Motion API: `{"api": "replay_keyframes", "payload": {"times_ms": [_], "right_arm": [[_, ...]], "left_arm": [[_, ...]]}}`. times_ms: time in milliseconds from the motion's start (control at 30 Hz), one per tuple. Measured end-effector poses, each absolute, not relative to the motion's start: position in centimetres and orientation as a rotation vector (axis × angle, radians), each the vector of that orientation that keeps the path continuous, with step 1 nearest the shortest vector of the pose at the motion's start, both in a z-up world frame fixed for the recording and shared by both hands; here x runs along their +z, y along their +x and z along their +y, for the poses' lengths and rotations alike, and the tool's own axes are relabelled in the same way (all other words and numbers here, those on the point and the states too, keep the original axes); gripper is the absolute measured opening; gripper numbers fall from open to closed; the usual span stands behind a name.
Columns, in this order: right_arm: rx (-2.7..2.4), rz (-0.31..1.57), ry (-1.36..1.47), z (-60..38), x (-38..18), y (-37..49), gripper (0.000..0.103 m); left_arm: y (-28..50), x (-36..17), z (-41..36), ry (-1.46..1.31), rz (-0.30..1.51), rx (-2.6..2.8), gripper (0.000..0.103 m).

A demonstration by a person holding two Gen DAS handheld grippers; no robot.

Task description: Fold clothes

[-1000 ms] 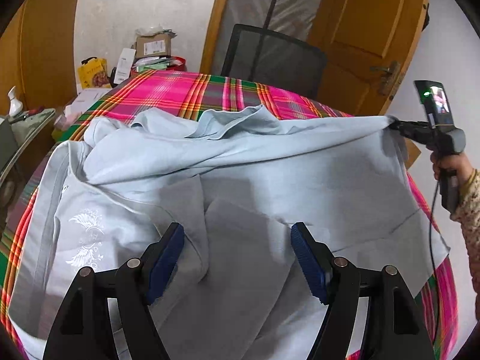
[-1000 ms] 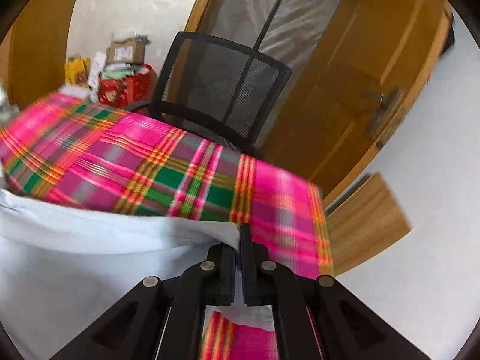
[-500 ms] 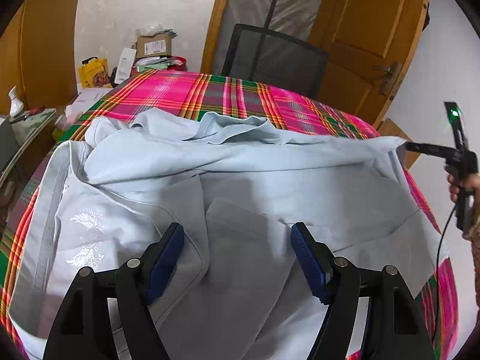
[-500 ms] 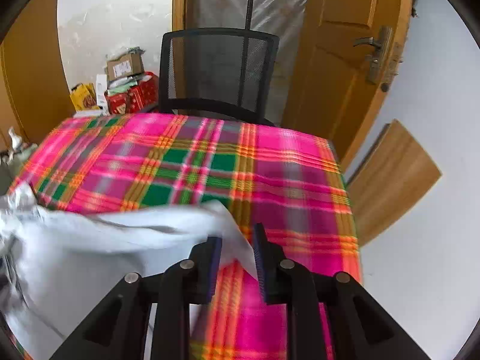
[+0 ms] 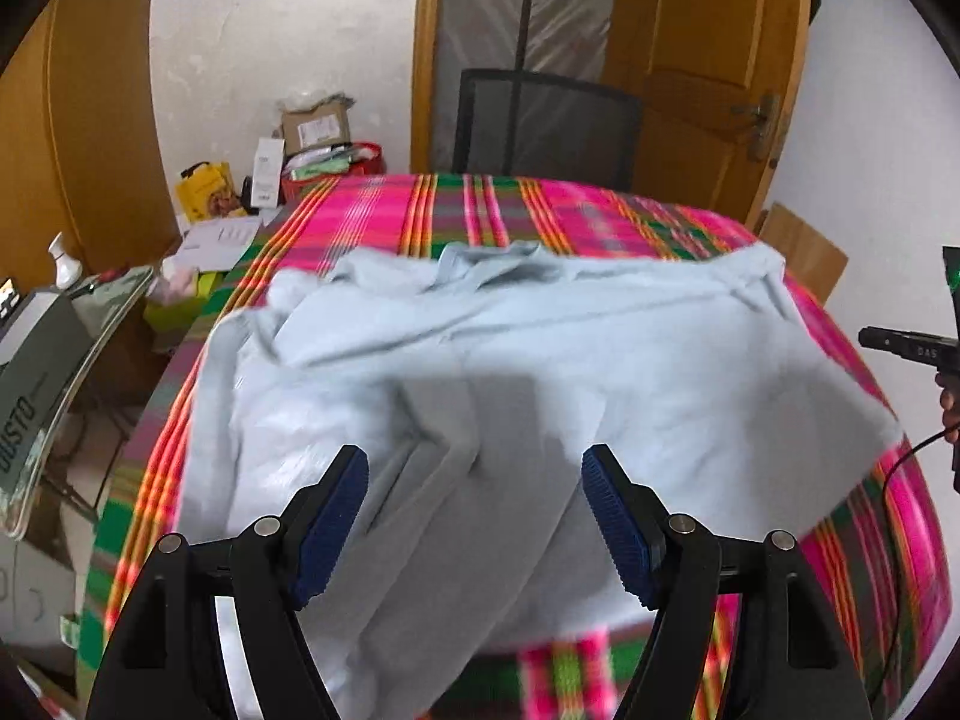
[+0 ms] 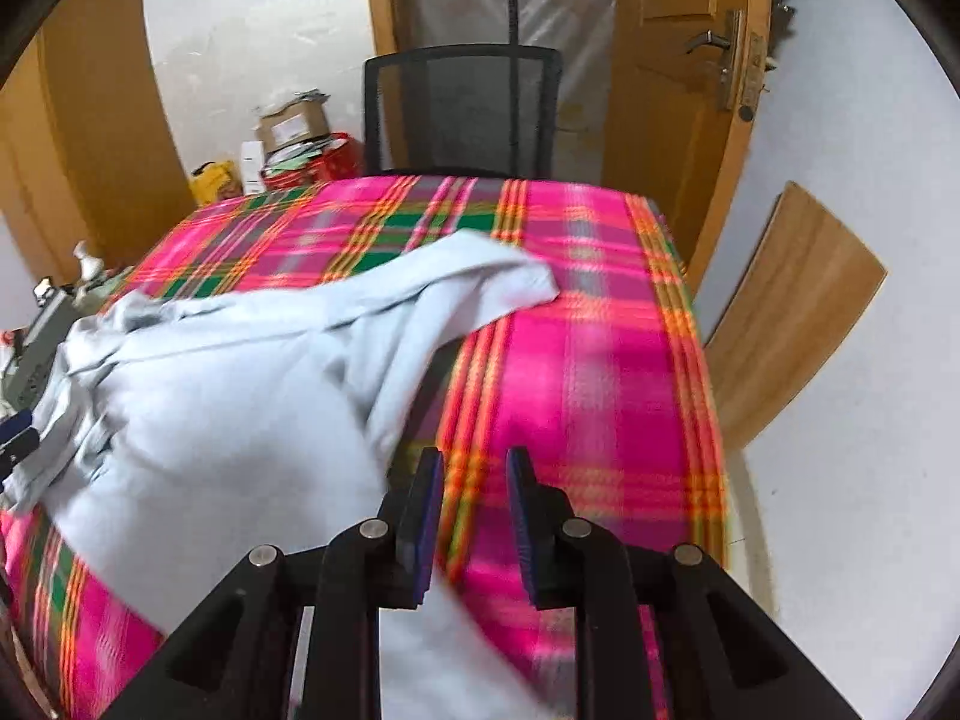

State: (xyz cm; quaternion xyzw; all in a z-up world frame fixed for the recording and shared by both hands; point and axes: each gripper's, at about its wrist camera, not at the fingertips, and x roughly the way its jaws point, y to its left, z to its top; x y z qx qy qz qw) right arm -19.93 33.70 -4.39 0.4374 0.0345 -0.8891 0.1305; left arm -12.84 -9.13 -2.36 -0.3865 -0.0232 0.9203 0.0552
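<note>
**Pale blue garment spread on the plaid surface**

Pink, green and orange plaid cloth (image 6: 600, 360) is seen covering the surface, with a black mesh chair (image 6: 462, 114) at its far side, a wooden door (image 6: 678, 60) behind, and boxes and bags heaped by the wall (image 5: 312, 138). A wooden board (image 6: 792, 324) is leaned against the white wall on the right.

A light blue garment (image 5: 540, 360) is laid across most of the surface, rumpled and only partly flattened. Its collar is bunched toward the far edge, several overlapping folds are seen near the front edge, and one corner is flung out flat over the plaid in the right wrist view. The fabric looks soft and plain; fine detail is blurred.

The left tongs (image 5: 474, 516) are held wide apart above the near folds, with nothing pressed between the blue pads. The right tongs (image 6: 474, 510) have just been opening; their jaws stand slightly apart over bare plaid beside the garment's edge, and nothing is gripped.
</note>
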Motion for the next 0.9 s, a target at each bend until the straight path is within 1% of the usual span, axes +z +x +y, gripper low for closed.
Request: {"api": "replay_keyframes", "payload": {"times_ms": [100,167,267,400,500,633,833,900], "right_arm": [[-2.527,0.142,1.247,31.9,-4.7,-18.2,0.022],[-2.468,0.168,1.216,29.9,-4.8,-17.6,0.023],[-2.349,0.194,1.178,25.3,-5.0,-17.2,0.023],[-2.209,0.312,1.137,18.2,-5.9,-17.0,0.023],[-2.137,0.328,1.111,14.1,-6.5,-17.0,0.023],[-2.045,0.307,1.145,10.1,-7.7,-18.0,0.024],[-1.986,0.316,1.148,7.1,-8.4,-18.6,0.025],[-1.984,0.331,1.141,6.5,-8.4,-18.7,0.029]], "left_arm": [[-11.4,-2.5,-10.1,-1.202,-0.055,2.786,0.075],[-11.0,-2.8,-10.8,-1.23,-0.081,2.786,0.075],[-10.4,-3.2,-11.7,-1.237,-0.139,2.763,0.075],[-10.4,-3.3,-11.7,-1.204,-0.164,2.694,0.075],[-11.0,-3.6,-11.8,-1.206,-0.168,2.669,0.075],[-11.4,-4.0,-12.6,-1.236,-0.18,2.692,0.075],[-12.3,-4.6,-14.1,-1.295,-0.17,2.735,0.075],[-12.8,-4.9,-15.0,-1.341,-0.192,2.773,0.075]]}}
